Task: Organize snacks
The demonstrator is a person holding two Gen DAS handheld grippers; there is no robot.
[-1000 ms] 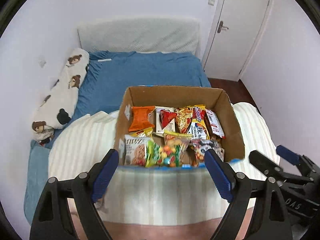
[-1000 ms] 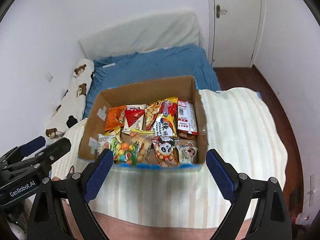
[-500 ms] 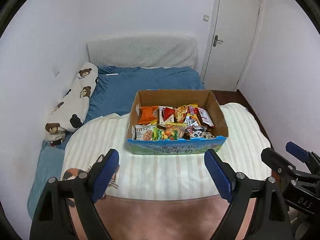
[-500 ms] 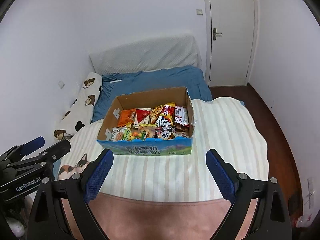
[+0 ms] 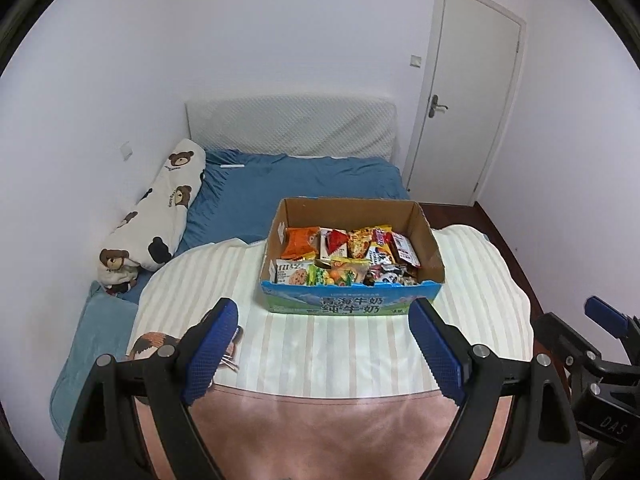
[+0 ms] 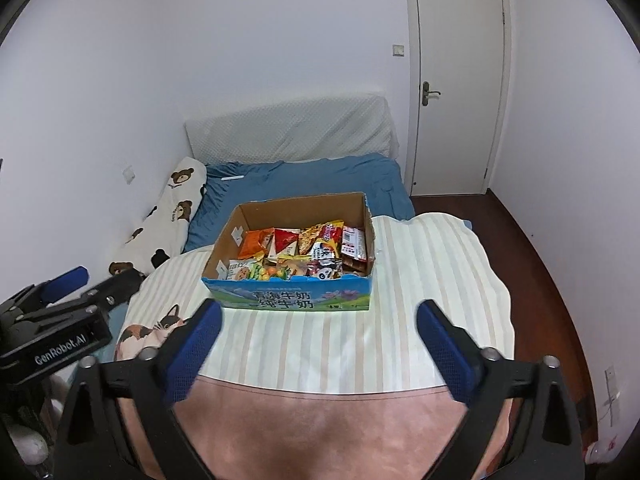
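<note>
Snacks (image 5: 344, 258) in the cardboard box (image 5: 352, 307) look light, crinkly, slippery; pinch packet edges. Left gripper (image 5: 320, 346) gapes empty; right gripper (image 6: 320, 350), jaws just widened, likewise.

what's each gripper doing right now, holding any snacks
Left gripper: open, holding nothing.
Right gripper: open, jaws have just been opening wider, nothing between them.
</note>
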